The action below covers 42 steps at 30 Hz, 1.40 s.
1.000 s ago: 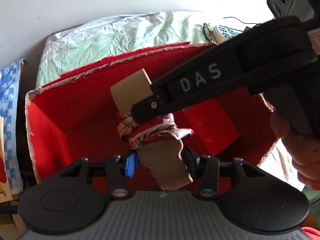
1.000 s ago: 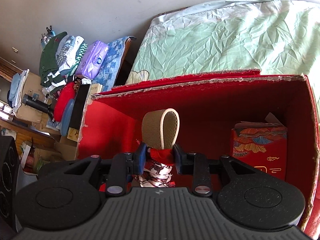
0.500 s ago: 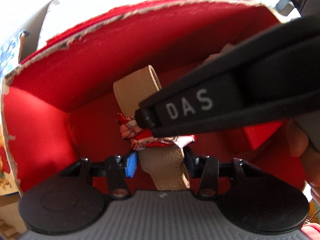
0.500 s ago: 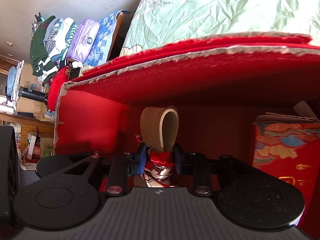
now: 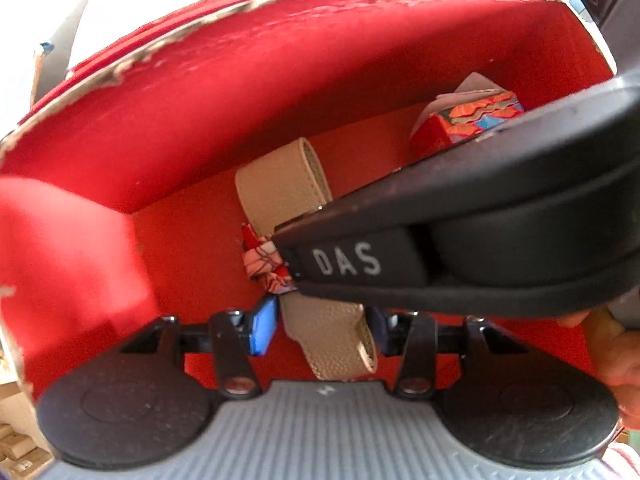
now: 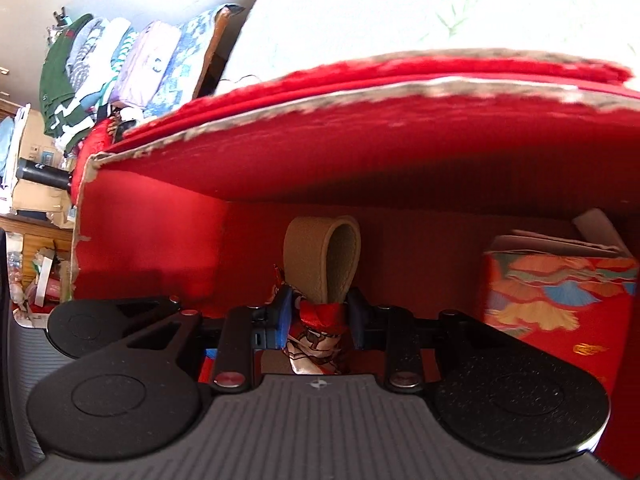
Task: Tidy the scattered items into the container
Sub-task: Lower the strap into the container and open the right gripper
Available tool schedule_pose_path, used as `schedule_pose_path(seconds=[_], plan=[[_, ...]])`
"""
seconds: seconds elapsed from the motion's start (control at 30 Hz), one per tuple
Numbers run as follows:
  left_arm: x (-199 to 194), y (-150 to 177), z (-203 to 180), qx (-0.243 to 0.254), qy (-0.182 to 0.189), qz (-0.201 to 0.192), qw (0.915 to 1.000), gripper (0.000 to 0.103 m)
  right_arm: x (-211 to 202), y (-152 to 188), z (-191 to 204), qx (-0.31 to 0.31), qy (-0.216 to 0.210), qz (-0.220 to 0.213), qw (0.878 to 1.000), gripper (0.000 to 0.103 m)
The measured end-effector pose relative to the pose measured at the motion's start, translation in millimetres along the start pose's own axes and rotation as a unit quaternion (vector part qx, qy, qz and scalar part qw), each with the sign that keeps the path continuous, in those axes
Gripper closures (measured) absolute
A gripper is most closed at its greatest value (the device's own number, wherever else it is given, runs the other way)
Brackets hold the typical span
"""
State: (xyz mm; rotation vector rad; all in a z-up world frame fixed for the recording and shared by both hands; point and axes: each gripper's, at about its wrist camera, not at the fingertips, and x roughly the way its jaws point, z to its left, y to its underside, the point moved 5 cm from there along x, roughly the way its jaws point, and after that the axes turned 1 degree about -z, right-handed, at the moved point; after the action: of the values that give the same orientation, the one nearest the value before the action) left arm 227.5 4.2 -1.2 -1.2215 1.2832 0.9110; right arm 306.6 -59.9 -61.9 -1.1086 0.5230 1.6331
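Note:
A beige leather strap (image 5: pixel 280 188) with a red patterned scarf (image 5: pixel 264 260) tied round its middle is held low inside the red box (image 5: pixel 240 92). My left gripper (image 5: pixel 322 326) is shut on the strap's near end. My right gripper (image 6: pixel 320 314) is shut on the scarf knot (image 6: pixel 322 312), with the strap's loop (image 6: pixel 320 252) standing up in front of it. In the left wrist view the right gripper's black body crosses from the right and hides part of the strap.
A red patterned packet (image 6: pixel 556 304) stands inside the box at the right; it also shows in the left wrist view (image 5: pixel 468 124). The box's torn far wall (image 6: pixel 360 128) rises in front. Folded clothes (image 6: pixel 100 72) are stacked beyond the box at the left.
Both grippers have gone down into the red box with the strap and scarf still held. The box walls now fill both views and the packet has come into the left view.

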Motion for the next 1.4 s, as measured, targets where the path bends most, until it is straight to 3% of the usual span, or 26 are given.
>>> schedule_pose_path(seconds=[0.27,0.43,0.67,1.0,1.1,1.23,1.4], plan=[[2.5,-13.5,-21.8,0.02,0.036,-0.005,0.9992,0.052,-20.0,-0.2,-27.8,0.002,0.039,-0.008,0.999,0.065],[2.0,-20.1,-29.9,0.033,0.049,-0.011,0.9982,0.044,-36.7,-2.5,-36.6,0.005,0.032,-0.029,0.999,0.054],[-1.7,-24.1,-34.5,0.042,0.061,-0.018,0.9971,0.037,-49.6,-2.4,-44.9,0.015,0.018,-0.05,0.998,0.055],[-5.9,-28.3,-23.5,0.025,0.077,-0.021,0.9965,0.038,-55.7,-2.2,-32.9,0.021,0.02,-0.065,0.997,0.056],[-7.5,-25.7,-18.0,0.018,0.088,-0.013,0.9958,0.03,-67.6,-1.3,-26.5,0.018,0.016,-0.085,0.996,0.057],[-14.3,-20.8,-9.0,0.022,0.087,-0.014,0.9959,0.028,-83.7,-0.6,-26.6,0.018,0.008,-0.11,0.994,0.057],[-9.2,-23.8,-10.5,0.013,0.111,0.003,0.9937,0.026,-91.7,-0.6,-30.3,0.034,-0.003,-0.125,0.992,0.057]])
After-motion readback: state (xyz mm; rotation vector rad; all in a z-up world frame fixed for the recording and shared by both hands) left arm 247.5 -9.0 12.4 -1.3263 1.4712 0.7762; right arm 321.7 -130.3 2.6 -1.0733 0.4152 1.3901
